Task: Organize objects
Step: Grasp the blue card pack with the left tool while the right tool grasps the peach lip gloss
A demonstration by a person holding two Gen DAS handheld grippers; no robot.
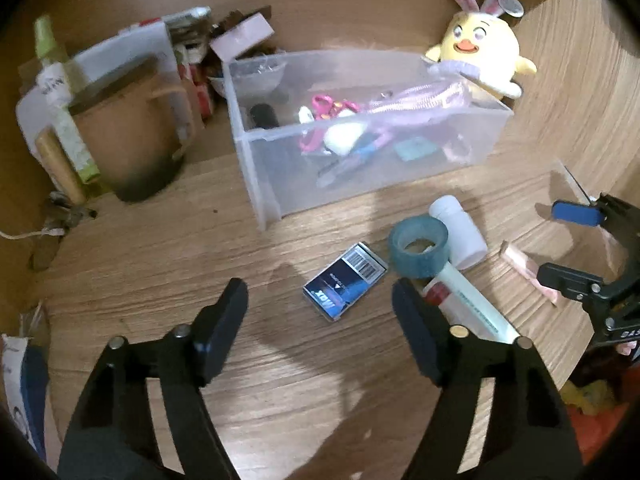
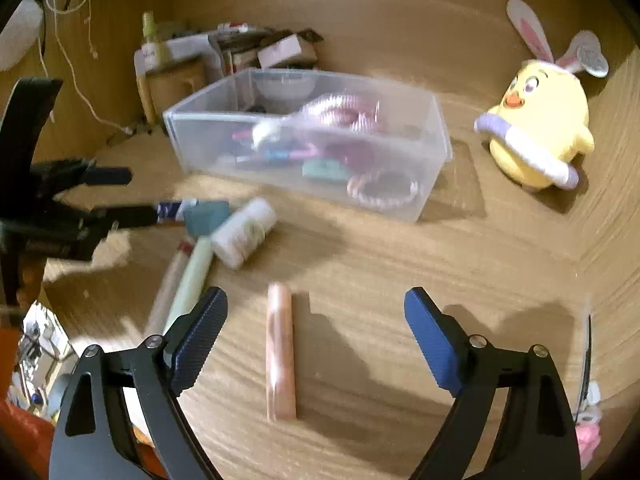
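**Both grippers spread wide over the loose items in front of the clear bin**

The left gripper [image 1: 320,304] stands wide with nothing between its black pads; the small dark box with a barcode [image 1: 345,281] lies flat on the wooden desk [image 1: 160,248] just ahead of the gap, on the near side of the clear bin [image 1: 360,136]. The right gripper [image 2: 316,320] is likewise spread wide and empty, its blue pads either side of a pink tube [image 2: 281,354] that lies lengthwise on the desk, touched by neither pad.

Closer to the bin, just before its front wall, a teal tape roll [image 1: 418,246] lies against a white bottle [image 1: 460,236] on its side; a pale green tube [image 1: 472,304] runs from under the roll toward the left gripper's right finger.

The bin itself holds a jumble: a lilac coiled cord, pink and purple pieces, a teal item.

Left of the bin stands a brown mug [image 1: 128,136] among bottles and boxes. Behind the bin's right end sits a yellow chick plush [image 2: 544,120] with rabbit ears.
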